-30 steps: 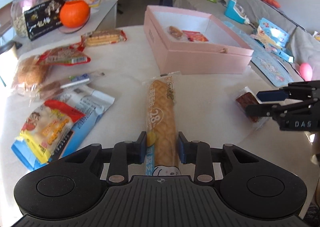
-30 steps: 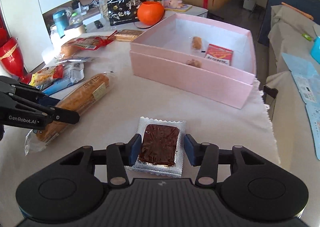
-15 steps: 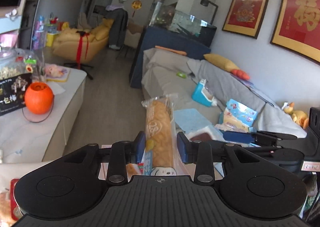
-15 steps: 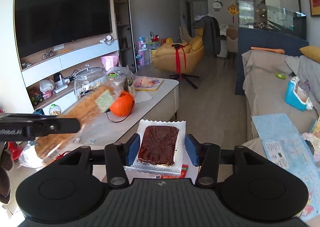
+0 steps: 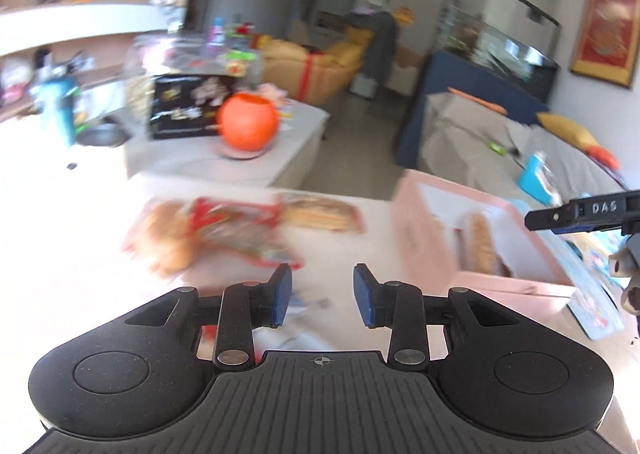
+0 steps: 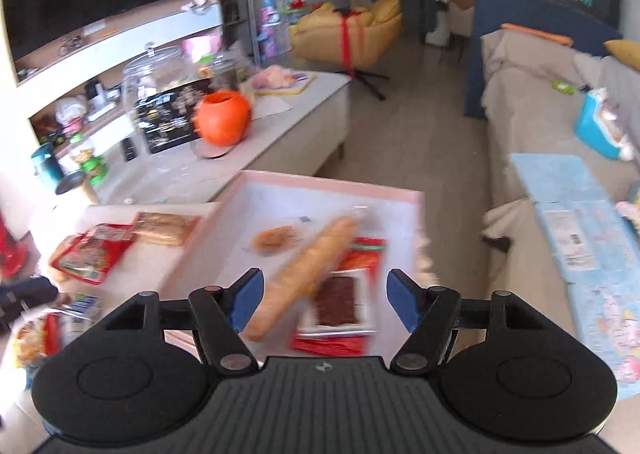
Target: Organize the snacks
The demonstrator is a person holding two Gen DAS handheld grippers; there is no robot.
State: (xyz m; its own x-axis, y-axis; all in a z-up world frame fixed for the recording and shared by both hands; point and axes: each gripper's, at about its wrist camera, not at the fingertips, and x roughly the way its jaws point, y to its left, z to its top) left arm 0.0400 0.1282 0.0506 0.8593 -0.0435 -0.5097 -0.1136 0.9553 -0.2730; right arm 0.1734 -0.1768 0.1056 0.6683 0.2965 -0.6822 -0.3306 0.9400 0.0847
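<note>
The pink box (image 6: 280,182) holds the long bread packet (image 6: 304,274), the dark chocolate-bar packet (image 6: 336,300), a small round snack (image 6: 276,240) and a red packet (image 6: 362,256). My right gripper (image 6: 324,304) is open and empty above the box's near side. My left gripper (image 5: 322,296) is open and empty over the table, left of the pink box (image 5: 424,238), where the bread (image 5: 480,242) lies. The right gripper's finger (image 5: 580,214) shows at the right edge of the left wrist view.
Red snack bags (image 5: 216,238) and a biscuit packet (image 5: 320,214) lie on the white table (image 5: 360,222) left of the box. An orange pumpkin pot (image 5: 248,120), a glass jar and a black box stand on the side counter behind. More packets (image 6: 48,330) lie at the near left.
Both grippers have opened and let go. The bread packet and the chocolate-bar packet now lie in the pink box. The left gripper has swung left; both views are motion-blurred.
</note>
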